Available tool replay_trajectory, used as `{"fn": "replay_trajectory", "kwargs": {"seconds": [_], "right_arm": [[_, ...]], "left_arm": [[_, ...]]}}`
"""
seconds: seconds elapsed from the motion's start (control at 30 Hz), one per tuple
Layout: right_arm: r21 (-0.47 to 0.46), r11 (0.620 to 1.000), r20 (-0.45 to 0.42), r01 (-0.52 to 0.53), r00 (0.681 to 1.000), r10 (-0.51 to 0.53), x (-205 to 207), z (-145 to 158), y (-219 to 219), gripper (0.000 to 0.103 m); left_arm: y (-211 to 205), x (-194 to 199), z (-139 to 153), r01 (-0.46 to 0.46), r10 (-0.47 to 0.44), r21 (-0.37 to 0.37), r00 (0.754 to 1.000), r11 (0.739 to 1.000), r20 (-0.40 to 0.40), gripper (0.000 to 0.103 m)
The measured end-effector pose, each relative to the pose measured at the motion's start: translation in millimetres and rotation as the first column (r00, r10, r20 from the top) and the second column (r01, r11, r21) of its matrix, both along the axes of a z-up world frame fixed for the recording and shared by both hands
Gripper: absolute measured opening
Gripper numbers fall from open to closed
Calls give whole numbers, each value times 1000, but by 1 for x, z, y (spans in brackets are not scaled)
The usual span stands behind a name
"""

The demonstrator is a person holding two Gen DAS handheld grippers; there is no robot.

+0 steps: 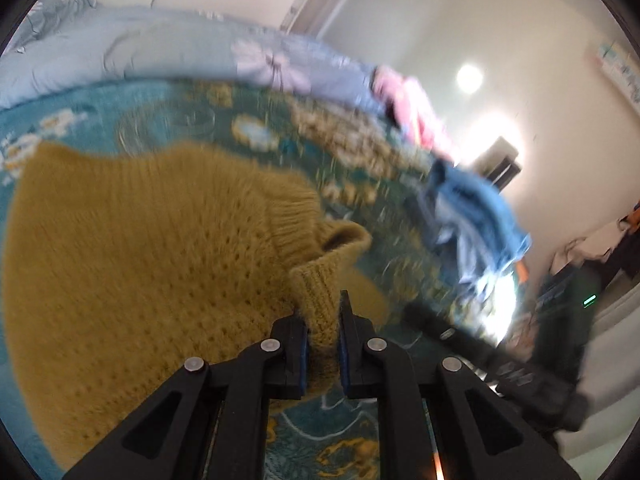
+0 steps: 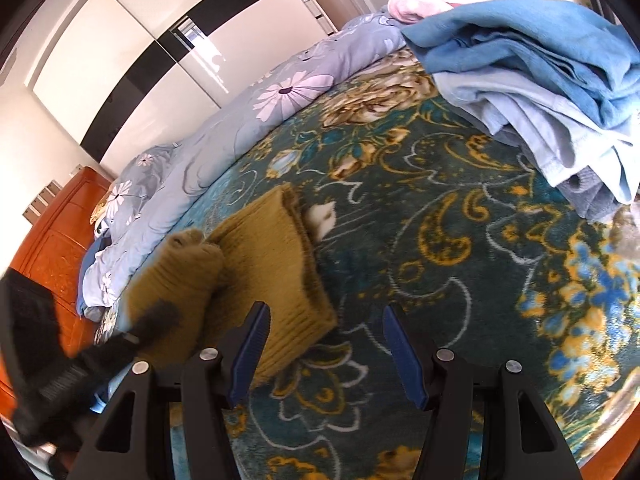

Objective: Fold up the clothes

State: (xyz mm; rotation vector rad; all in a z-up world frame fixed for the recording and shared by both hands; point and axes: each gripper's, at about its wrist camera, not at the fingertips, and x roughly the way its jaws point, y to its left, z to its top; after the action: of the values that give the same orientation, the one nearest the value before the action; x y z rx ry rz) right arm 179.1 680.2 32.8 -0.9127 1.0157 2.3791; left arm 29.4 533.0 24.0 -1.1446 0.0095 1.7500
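Note:
A mustard knit sweater (image 1: 132, 248) lies on the teal flowered blanket (image 1: 304, 432) of a bed. My left gripper (image 1: 320, 314) is shut on a ribbed edge of the sweater, which stands up between its blue pads; the view is blurred by motion. In the right wrist view the sweater (image 2: 276, 272) lies partly folded, with a bunched part lifted at its left where the blurred left gripper (image 2: 154, 320) holds it. My right gripper (image 2: 326, 340) is open over the blanket (image 2: 440, 240), its left finger (image 2: 252, 344) just above the sweater's near corner and nothing between the pads.
A pile of blue garments (image 2: 540, 60) with pink cloth (image 2: 416, 0) behind it sits at the far right of the bed. A pale blue flowered quilt (image 2: 280, 92) runs along the far side. A wooden headboard (image 2: 52, 240) stands at the left. The right gripper (image 1: 460, 332) shows blurred.

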Motion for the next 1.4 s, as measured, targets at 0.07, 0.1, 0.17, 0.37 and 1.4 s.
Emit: {"fn": "replay_trajectory", "kwargs": {"seconds": [0.07,0.1,0.17,0.37,1.4], "right_arm": [[1,1000,2,-2,1000,2,1,0,1,62],[2,1000,0,-4,1000,4,1,0,1,62],[5,1000,-10,-7,1000,7,1,3,1,62],[3,999,-67,-37,997,37,-7,18,-9,62],[141,920,127,-366,928,349,-134,41,-70,16]], "left_arm": [[6,4,-10,12,-12,-28,1000,1000,8,13],[3,6,-9,12,-11,-29,1000,1000,8,15],[-4,9,-6,16,-15,-28,1000,999,11,24],[-33,18,15,52,-52,4,999,999,5,50],[-199,-56,-7,-276,274,-98,961,956,-41,56]]}}
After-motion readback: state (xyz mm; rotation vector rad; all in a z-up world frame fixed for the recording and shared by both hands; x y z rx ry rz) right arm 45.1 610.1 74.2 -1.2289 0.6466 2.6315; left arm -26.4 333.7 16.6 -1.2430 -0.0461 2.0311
